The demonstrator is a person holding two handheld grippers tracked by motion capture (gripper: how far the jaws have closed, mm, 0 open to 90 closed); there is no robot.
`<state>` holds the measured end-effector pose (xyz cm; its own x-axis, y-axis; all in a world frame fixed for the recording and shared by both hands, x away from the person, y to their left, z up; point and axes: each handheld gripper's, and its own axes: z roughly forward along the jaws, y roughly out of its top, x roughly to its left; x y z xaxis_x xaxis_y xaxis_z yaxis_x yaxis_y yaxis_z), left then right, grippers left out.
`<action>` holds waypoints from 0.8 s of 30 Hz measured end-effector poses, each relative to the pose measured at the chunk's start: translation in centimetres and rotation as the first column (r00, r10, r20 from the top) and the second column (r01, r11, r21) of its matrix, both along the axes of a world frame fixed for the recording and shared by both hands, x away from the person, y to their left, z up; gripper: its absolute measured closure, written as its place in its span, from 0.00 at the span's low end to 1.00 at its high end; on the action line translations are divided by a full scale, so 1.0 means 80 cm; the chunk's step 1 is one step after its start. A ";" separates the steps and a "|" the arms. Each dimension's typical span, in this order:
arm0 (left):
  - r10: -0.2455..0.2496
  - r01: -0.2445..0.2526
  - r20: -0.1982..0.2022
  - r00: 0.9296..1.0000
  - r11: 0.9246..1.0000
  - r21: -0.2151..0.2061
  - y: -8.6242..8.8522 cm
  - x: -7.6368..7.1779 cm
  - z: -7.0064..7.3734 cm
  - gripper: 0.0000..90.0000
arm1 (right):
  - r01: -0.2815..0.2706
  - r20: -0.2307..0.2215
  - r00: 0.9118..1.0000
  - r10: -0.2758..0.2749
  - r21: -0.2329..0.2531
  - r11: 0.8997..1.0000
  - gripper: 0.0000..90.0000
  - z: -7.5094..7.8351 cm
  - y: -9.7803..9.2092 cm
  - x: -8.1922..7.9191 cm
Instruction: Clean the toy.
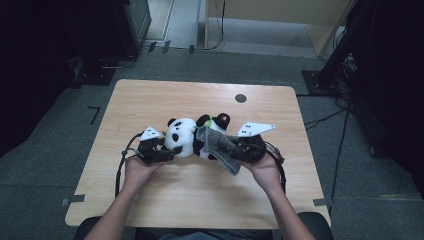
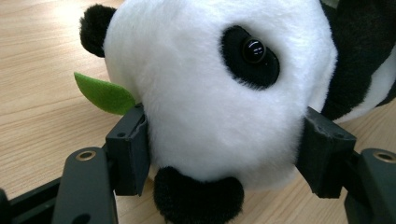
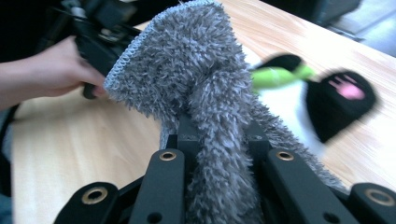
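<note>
The plush panda [image 2: 210,93] is showing white fur with black ears and eye patches, a green leaf [image 2: 105,95] and a pink paw pad [image 3: 348,88]. The fuzzy cloth [image 3: 196,60] is looking grey against the pale wood-grain bench [image 1: 200,185].

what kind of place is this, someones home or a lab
Most likely a lab or recording room, not a home: a bare wooden table on grey carpet, tape marks on the floor, loose cables, and dark equipment stands around the edges.
</note>
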<state>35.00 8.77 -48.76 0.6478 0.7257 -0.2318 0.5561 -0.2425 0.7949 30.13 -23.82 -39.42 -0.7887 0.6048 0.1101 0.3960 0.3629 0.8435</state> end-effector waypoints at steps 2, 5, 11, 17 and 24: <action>-0.002 0.002 0.000 1.000 1.000 0.006 0.000 0.000 0.000 0.32 | -0.033 0.002 0.999 0.033 0.000 0.999 0.85 0.004 0.014 -0.003; -0.001 0.001 -0.012 1.000 1.000 -0.004 0.000 0.000 0.002 0.32 | -0.071 -0.007 0.997 0.071 -0.007 0.997 0.85 0.003 0.032 -0.007; -0.007 0.008 -0.017 1.000 1.000 0.005 0.001 -0.002 0.003 0.32 | -0.159 -0.058 0.986 0.156 -0.052 0.986 0.85 -0.030 0.070 -0.021; -0.001 0.001 -0.027 1.000 1.000 -0.004 0.001 -0.002 0.005 0.32 | -0.221 -0.121 0.970 0.211 -0.076 0.972 0.85 -0.058 0.090 -0.027; 0.001 -0.001 -0.031 1.000 1.000 -0.004 -0.001 -0.003 0.007 0.33 | -0.226 -0.136 0.969 0.206 -0.157 0.961 0.85 -0.090 0.124 -0.015</action>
<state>34.73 8.72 -48.24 0.6396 0.7253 -0.2545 0.5806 -0.2388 0.7784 28.90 -13.93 -46.59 -0.8903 0.4393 0.1202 0.3849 0.5848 0.7140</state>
